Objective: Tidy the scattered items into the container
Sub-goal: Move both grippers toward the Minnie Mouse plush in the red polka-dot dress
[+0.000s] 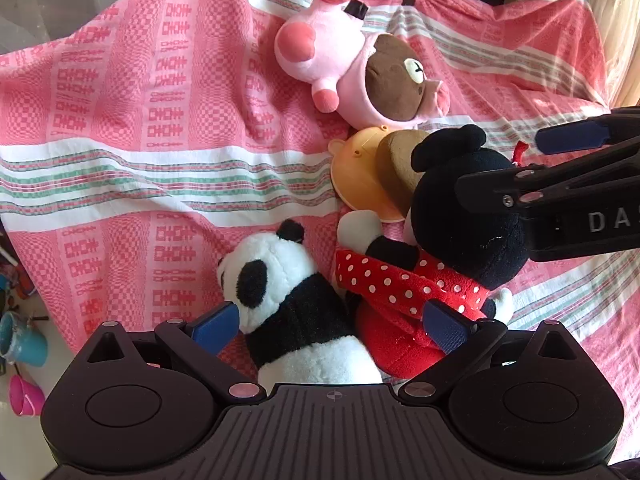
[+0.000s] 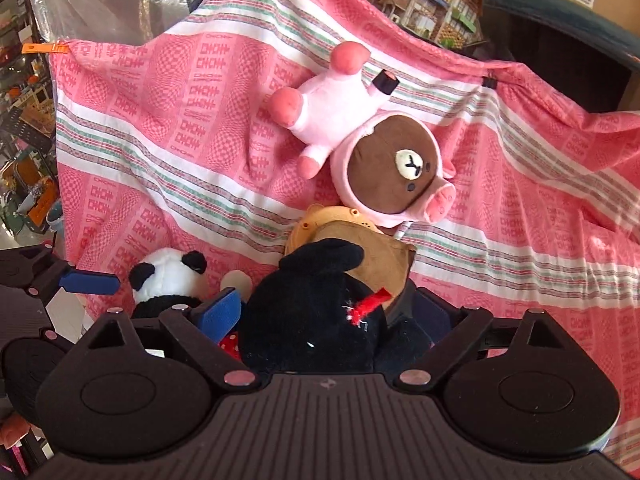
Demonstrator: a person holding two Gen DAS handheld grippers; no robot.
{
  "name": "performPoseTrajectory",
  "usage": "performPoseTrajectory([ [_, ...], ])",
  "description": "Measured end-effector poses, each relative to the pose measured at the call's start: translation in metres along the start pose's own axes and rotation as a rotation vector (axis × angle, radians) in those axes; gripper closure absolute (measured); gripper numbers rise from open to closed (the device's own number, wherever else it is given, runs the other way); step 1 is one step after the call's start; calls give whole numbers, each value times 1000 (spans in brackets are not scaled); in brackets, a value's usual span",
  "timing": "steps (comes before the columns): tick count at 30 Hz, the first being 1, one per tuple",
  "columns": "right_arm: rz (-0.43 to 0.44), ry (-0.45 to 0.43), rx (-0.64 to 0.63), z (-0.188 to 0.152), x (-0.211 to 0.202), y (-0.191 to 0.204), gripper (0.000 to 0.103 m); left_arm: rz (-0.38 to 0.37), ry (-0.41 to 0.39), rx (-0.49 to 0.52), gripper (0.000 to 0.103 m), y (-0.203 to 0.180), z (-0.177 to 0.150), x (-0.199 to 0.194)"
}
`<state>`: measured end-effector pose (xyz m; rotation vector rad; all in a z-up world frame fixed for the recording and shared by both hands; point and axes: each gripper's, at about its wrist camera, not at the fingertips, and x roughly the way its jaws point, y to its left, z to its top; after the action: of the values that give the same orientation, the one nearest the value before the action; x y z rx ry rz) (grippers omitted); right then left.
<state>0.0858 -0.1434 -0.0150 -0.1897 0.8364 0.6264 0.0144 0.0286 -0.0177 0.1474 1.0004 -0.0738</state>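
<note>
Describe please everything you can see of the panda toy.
The panda is a small plush toy, white with black ears, black eye patches and a black band across the chest. It lies on its back on the pink cloth, head pointing away from the left gripper, whose open jaws straddle it. Its side presses against the mouse doll in the red dotted dress. The gripper body hides its lower part.

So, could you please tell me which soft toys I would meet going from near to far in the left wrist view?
Panda → mouse doll in the red spotted dress → orange and brown toy → brown bear in the pink pig suit.
</note>
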Motion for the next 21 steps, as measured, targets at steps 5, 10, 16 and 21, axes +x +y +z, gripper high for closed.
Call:
performPoseTrajectory([
  [5,27,39,57,-13,10,-13,33,-9,1,-1,1,3,3,2],
  [10,-16,53,137,-34,1,-46,33,-45,-11,-3,1,0,13,6],
  [16,-63,97,228,-55,-3,-72,33,-127,-2,88,1,-31,21,19],
  [21,-85,117,246,-63,-5,-79,32,-198,-21,119,0,-47,22,29],
])
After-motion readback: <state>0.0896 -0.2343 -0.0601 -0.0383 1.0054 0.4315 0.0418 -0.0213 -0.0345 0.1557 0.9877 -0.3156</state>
